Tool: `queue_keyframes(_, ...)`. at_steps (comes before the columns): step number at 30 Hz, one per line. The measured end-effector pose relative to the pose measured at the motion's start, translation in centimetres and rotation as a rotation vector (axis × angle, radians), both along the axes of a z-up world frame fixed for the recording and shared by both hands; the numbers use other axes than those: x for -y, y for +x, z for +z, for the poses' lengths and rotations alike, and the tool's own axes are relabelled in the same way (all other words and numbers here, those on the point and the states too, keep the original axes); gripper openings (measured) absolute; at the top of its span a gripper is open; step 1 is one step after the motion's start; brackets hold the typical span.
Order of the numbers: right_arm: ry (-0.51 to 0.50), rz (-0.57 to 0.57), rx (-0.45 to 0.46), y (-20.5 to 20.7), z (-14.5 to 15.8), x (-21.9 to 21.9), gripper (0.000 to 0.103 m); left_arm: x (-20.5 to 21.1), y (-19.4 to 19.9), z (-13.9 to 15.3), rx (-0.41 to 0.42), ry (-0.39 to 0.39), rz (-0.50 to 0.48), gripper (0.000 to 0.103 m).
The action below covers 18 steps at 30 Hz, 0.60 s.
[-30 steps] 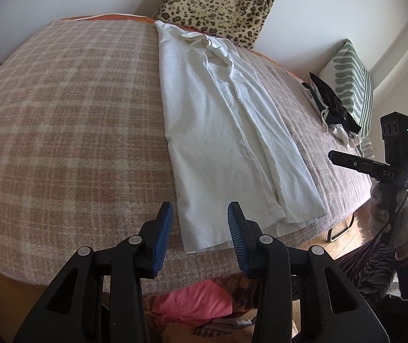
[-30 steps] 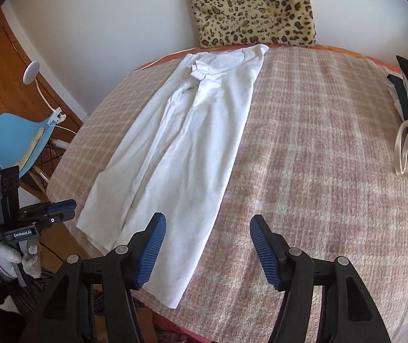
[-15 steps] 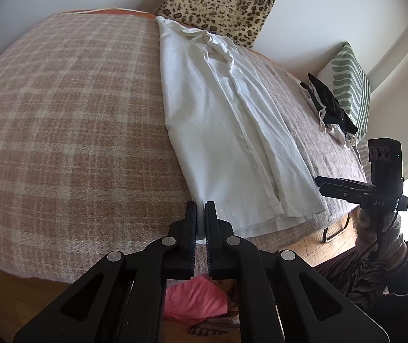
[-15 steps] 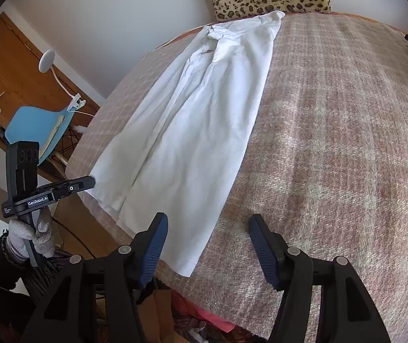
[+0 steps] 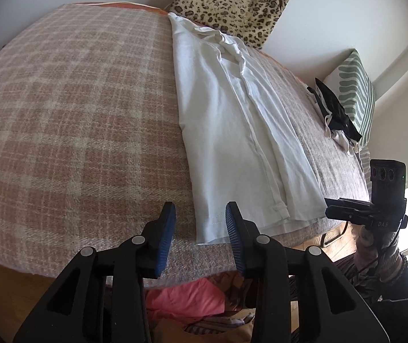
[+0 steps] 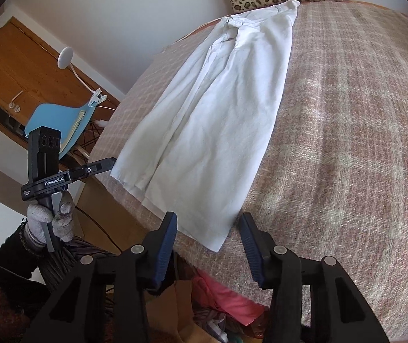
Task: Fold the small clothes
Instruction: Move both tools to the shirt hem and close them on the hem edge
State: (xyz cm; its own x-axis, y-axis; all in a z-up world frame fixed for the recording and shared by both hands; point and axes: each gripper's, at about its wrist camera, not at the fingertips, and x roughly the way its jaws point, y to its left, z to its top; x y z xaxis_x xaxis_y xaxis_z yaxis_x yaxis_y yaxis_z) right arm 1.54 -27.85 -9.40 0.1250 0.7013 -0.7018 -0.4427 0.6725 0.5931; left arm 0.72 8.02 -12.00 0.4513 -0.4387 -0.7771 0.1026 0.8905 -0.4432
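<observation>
White shirt (image 5: 232, 131) laid lengthwise on plaid bed (image 5: 69, 131), folded narrow, hem at near edge. Left tongs (image 5: 199, 223) spread wide, empty, straddling hem corner (not touching). Right tongs (image 6: 208, 235) likewise wide apart, empty, hovering over opposite hem corner.

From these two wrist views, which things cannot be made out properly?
- White garment: its underside and the folded-in layers are hidden by its own top layer, in both views.
- Pink cloth below the bed edge: mostly covered by the left gripper; in the right view, by the right gripper.
- Dark item beside the striped pillow: too small to identify.
</observation>
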Motion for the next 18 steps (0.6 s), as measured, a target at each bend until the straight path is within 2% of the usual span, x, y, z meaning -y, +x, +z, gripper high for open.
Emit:
queue_keyframes(1,0.006,-0.002,0.0,0.0,-0.1,-0.1,0.042,0.1,0.2,-0.4,-0.015,-0.007,-0.002,0.028)
queue_keyframes(2,0.008,-0.004,-0.003,0.0,-0.2,-0.2,0.036,0.2,0.3,-0.5,-0.007,-0.008,0.001,0.022)
queue_keyframes(3,0.011,-0.007,-0.016,0.1,-0.5,-0.4,0.03,0.3,0.4,-0.6,-0.012,-0.005,-0.009,0.005)
queue_keyframes(5,0.03,-0.021,-0.052,0.2,-1.3,-0.4,0.007,0.5,0.4,-0.5,-0.019,-0.018,-0.013,0.003)
queue_keyframes(8,0.083,-0.045,-0.084,0.2,-1.5,0.3,0.003,0.0,-0.3,0.6,0.019,-0.045,-0.002,0.004)
queue_keyframes(10,0.103,-0.043,-0.057,0.1,-1.0,0.5,0.002,-0.1,-0.6,1.2,0.045,-0.046,-0.007,0.004)
queue_keyframes(12,0.073,-0.028,-0.043,0.0,-1.2,0.1,0.002,0.1,-0.5,0.5,0.027,-0.018,-0.019,0.004)
queue_keyframes(14,0.052,-0.024,-0.066,-0.1,-1.9,-0.4,0.002,0.1,-0.4,-0.6,-0.016,-0.019,-0.015,0.004)
queue_keyframes(17,0.07,-0.02,-0.055,-0.1,-1.5,-0.7,0.003,-0.1,-0.6,0.0,0.013,-0.009,-0.006,0.004)
queue_keyframes(18,0.074,-0.013,-0.047,-0.1,-1.4,-0.7,0.006,-0.2,-0.5,0.2,0.02,-0.006,0.003,0.008)
